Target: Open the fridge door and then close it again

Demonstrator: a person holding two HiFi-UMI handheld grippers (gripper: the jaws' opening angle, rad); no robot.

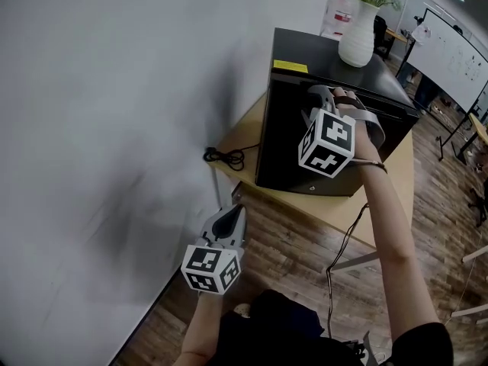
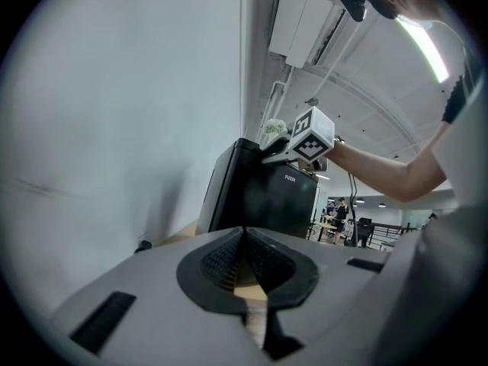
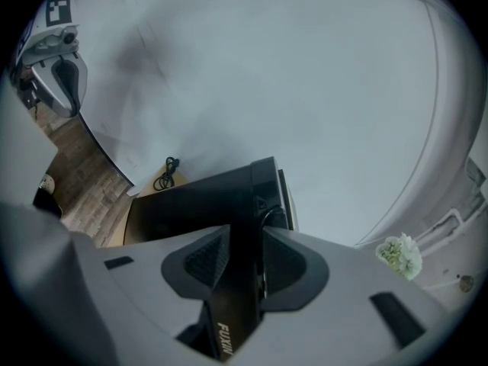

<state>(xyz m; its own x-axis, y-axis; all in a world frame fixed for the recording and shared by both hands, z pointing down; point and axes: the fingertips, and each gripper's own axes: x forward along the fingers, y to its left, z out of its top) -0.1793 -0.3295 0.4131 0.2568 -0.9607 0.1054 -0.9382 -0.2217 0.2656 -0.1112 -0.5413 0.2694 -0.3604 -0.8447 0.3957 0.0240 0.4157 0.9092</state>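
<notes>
Head view shows a light wooden table (image 1: 238,137) pushed against a plain white wall (image 1: 114,90), with wood-plank flooring (image 1: 290,242) below and a whiteboard (image 1: 455,52) further back in the room. A black cable (image 1: 226,157) lies coiled on the table by the wall. The black fridge (image 1: 305,56) stands upright on the table, taller than it is wide, with a white vase (image 1: 357,38) of greenery on its top. Its front faces out over the table's near edge, toward the person.

The right arm reaches forward at full stretch, and the right hand (image 1: 364,132) holds the right gripper (image 1: 319,94) at the fridge's upper front corner, tipped a little downward. In the right gripper view the jaws stand partly apart and are clamped over the top edge of the fridge door (image 3: 236,280). The black slab fills the gap between the pads (image 3: 206,259) and runs lengthwise away from the camera. The door looks closed or barely ajar; the angle does not settle which.

The left gripper (image 1: 236,210) hangs low beside the wall, well apart from the fridge and roughly level. Its jaws are pressed together with nothing between them.
</notes>
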